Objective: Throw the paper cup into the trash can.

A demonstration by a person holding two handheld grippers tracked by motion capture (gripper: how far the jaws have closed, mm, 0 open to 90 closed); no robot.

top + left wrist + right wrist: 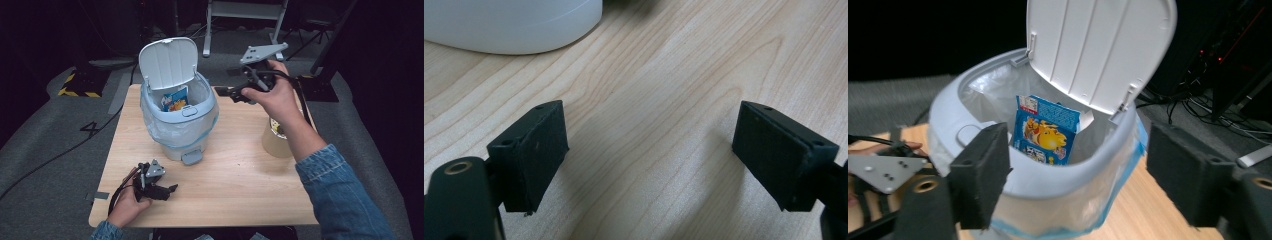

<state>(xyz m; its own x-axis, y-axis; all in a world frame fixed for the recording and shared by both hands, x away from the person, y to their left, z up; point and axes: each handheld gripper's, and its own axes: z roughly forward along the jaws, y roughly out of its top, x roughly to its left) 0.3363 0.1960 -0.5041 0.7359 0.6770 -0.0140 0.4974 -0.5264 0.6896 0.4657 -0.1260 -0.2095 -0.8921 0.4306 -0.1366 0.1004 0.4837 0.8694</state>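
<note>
Packet: blue, with a yellow cartoon figure; stands upright inside the bin, leaning toward the back wall under the lid; no jaw touches it
Bin: pale blue pedal bin with a clear liner folded over its rim; stands on the table, toward the far left; pedal faces the near edge
Lid: white; raised, hinged at the back, tilted away from the person
Right gripper: held in the air just right of the bin's rim, pointing at the bin; jaws apart with nothing between them; in the right gripper view the bin and packet sit beyond the 2 pads, not touched
Left gripper: rests low over the table near the front left corner, in front of the bin; jaws wide apart and empty; in the left gripper view bare wood lies between the 2 pads, the bin's white base at top left
Roll: tan tape roll on the table's right side, partly behind the right forearm
Table: light wood
</note>
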